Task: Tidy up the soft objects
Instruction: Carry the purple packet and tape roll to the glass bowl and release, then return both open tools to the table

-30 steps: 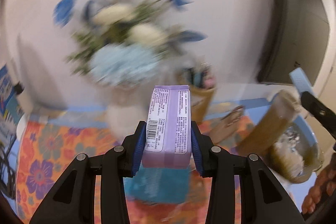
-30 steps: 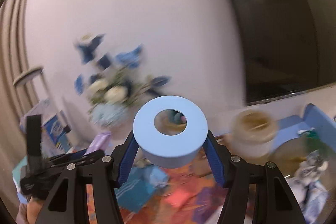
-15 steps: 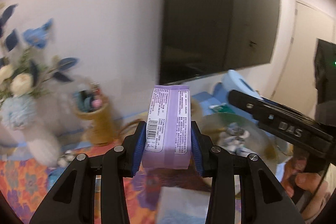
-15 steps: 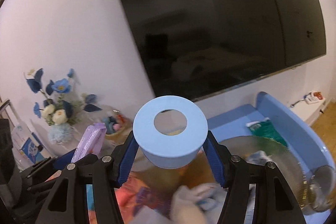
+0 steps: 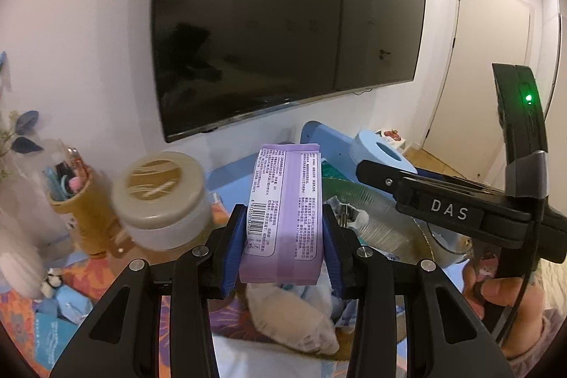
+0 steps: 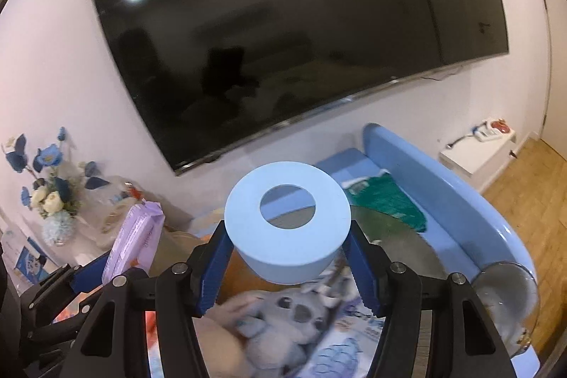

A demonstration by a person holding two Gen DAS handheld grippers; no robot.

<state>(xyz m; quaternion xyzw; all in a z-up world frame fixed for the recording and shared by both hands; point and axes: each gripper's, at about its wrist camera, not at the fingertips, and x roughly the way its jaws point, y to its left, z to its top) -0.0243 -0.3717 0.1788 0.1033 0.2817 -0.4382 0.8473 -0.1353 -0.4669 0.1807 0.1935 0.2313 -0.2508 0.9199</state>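
My left gripper (image 5: 283, 254) is shut on a purple tissue pack (image 5: 285, 211), held upright in the air. The pack also shows in the right wrist view (image 6: 136, 236). My right gripper (image 6: 288, 268) is shut on a pale blue paper roll (image 6: 288, 222), hole facing the camera. The roll also shows in the left wrist view (image 5: 381, 154), to the right of the pack. A grey plush toy (image 6: 283, 314) lies below the right gripper. A cream soft object (image 5: 290, 317) lies below the left gripper.
A lidded jar (image 5: 163, 201) and a tan cup of small items (image 5: 76, 201) stand at the left. A ribbed glass dish (image 5: 372, 218) and a green cloth (image 6: 382, 201) sit on the blue tray (image 6: 443, 197). A flower vase (image 6: 53, 201) stands far left. A television (image 6: 283, 41) hangs behind.
Both grippers have swung to the right with their loads, away from the flower vase and toward the blue tray and glass dish. The grips have not changed.
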